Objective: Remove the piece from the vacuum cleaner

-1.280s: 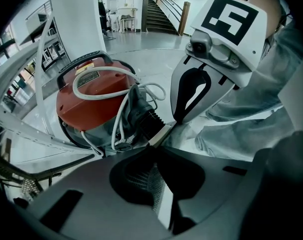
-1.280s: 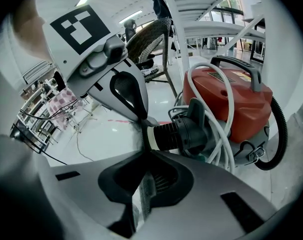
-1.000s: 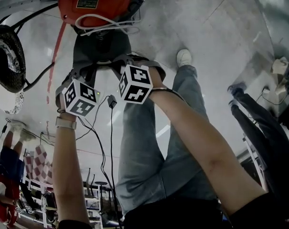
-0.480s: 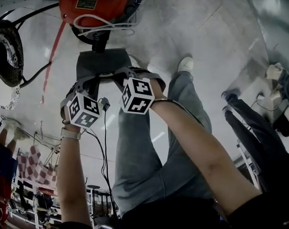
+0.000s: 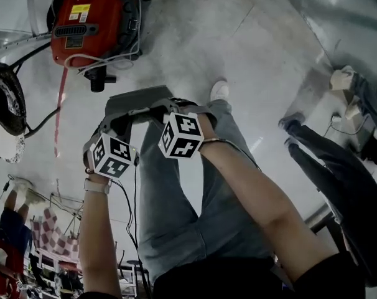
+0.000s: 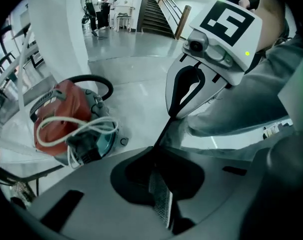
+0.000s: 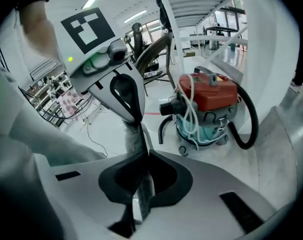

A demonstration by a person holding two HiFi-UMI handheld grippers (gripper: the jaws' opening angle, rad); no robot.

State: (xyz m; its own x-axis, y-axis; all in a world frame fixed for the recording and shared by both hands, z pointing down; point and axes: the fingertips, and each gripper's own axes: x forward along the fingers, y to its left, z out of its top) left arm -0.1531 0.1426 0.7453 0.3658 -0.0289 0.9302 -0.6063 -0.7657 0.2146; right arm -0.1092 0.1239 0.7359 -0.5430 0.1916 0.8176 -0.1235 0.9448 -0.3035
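Observation:
A red vacuum cleaner [image 5: 92,27] with a white cord wound round it stands on the floor at the upper left of the head view. It also shows in both gripper views [image 6: 66,124] [image 7: 206,104]. A flat grey piece [image 5: 135,99] hangs clear of the vacuum's black nozzle, held between both grippers. My left gripper [image 5: 117,124] is shut on its left edge and my right gripper [image 5: 154,112] on its right edge. Each gripper view shows the piece edge-on [image 6: 164,131] [image 7: 136,139], pinched between shut jaws, with the other gripper opposite.
A black hose [image 7: 246,119] loops from the vacuum. A black rounded object [image 5: 5,98] and a red strap [image 5: 60,111] lie left of it. The person's jeans leg and white shoe [image 5: 219,91] are just right of the grippers. Another person [image 5: 338,161] stands at the right.
The grey piece has come away from the vacuum's nozzle with both grippers on it. A gap now shows between piece and vacuum, which sits further up and left in view.

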